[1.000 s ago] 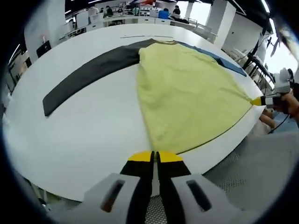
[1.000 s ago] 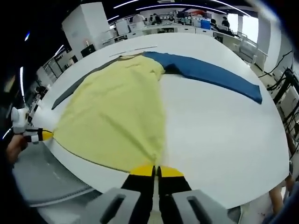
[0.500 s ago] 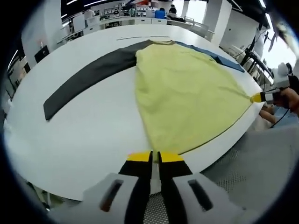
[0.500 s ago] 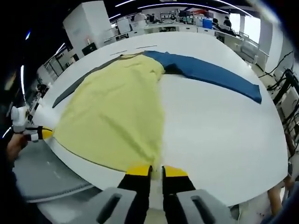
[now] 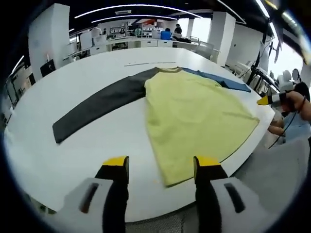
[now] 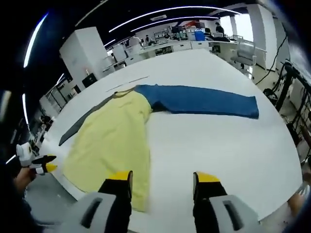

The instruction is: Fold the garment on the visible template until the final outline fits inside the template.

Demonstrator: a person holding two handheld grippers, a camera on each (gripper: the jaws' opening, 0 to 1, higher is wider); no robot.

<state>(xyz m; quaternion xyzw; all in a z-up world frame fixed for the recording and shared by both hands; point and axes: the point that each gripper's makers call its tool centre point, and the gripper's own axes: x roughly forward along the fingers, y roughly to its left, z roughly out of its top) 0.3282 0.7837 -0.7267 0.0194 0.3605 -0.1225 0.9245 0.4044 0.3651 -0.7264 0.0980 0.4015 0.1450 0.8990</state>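
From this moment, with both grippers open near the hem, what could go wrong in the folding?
1. The yellow body lies close to the table edge at the hem, so a careless pull could drag it over that edge.
2. The dark grey sleeve and the blue sleeve stretch far out to opposite sides; folding the body first may leave them outside the final outline.
3. The left gripper and right gripper hold nothing, so a re-grasp could wrinkle the hem.
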